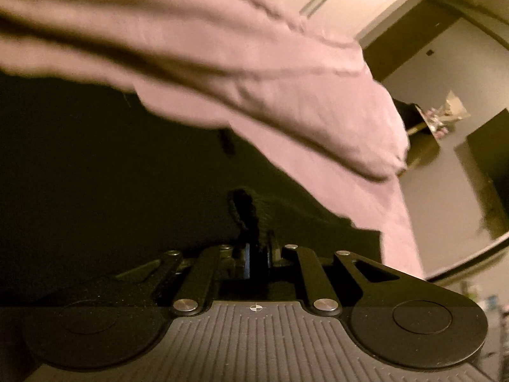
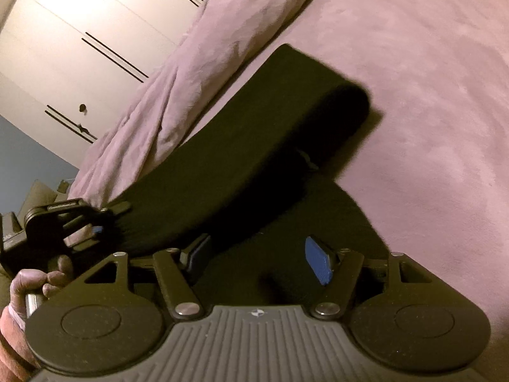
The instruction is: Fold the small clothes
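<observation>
Left gripper (image 1: pixel 257 251) pinched on black garment (image 2: pixel 254 146) edge; its long axis runs ahead-right of spread, empty right gripper (image 2: pixel 259 259), left nearer.

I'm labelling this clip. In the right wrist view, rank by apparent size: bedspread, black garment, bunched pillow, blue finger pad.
1. Bedspread, largest.
2. Black garment; closer to the camera, so its rank over the pillow is unsure.
3. Bunched pillow.
4. Blue finger pad, smallest.

one black garment (image 2: pixel 241 146); two grippers (image 2: pixel 257 261)
</observation>
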A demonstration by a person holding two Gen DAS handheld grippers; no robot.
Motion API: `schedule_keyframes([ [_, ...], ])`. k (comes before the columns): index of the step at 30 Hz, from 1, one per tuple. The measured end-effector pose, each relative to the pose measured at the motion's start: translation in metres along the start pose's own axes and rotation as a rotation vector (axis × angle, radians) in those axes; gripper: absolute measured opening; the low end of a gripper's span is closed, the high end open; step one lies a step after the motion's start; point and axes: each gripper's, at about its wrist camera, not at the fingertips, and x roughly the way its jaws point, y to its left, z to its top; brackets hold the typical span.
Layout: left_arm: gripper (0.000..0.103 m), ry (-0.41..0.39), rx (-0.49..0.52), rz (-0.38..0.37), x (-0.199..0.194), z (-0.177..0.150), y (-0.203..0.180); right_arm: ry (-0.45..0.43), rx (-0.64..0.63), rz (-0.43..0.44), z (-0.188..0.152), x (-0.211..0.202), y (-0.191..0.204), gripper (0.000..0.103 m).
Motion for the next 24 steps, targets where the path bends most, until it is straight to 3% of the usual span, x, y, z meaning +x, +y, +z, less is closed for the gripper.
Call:
schedule_keyframes([
  [2, 0.012, -0.042, 0.056, 0.065, -0.008, 0.008, 0.007, 0.004, 0.006, 0.004, -0.001, 0.001, 0.001, 0.065],
  [5, 0.016, -0.016, 0.083, 0.14, -0.008, 0.009, 0.024, 0.008, 0.008, 0.01, -0.002, 0.003, 0.004, 0.065],
  [8, 0.035, 0.033, 0.085, 0.212, 0.005, 0.0, 0.046, -0.008, -0.008, 0.002, 0.003, 0.004, 0.005, 0.065],
  [9, 0.046, 0.055, 0.079, 0.227, 0.01, -0.003, 0.053, -0.016, -0.002, 0.001, 0.006, 0.005, 0.005, 0.065],
  [10, 0.053, 0.076, 0.056, 0.231, 0.015, -0.007, 0.062, -0.025, 0.006, 0.002, 0.009, 0.006, 0.004, 0.065],
  [12, 0.057, 0.095, -0.016, 0.201, 0.018, -0.013, 0.076, -0.041, 0.018, 0.003, 0.016, 0.01, 0.004, 0.065],
  [16, 0.088, 0.091, -0.073, 0.121, 0.028, -0.014, 0.083, -0.075, 0.05, 0.005, 0.032, 0.019, 0.0, 0.065],
  [18, 0.083, 0.08, -0.083, 0.113, 0.034, -0.01, 0.079, -0.094, 0.065, 0.01, 0.04, 0.023, 0.0, 0.065],
  [20, 0.05, 0.076, -0.063, 0.147, 0.035, -0.009, 0.075, -0.108, 0.092, 0.003, 0.047, 0.03, -0.002, 0.063],
  [21, 0.027, 0.085, -0.049, 0.183, 0.037, -0.007, 0.073, -0.11, 0.109, -0.005, 0.049, 0.033, -0.003, 0.061],
  [24, 0.014, 0.097, -0.056, 0.158, 0.036, -0.002, 0.071, -0.115, 0.139, -0.04, 0.054, 0.044, -0.005, 0.044],
])
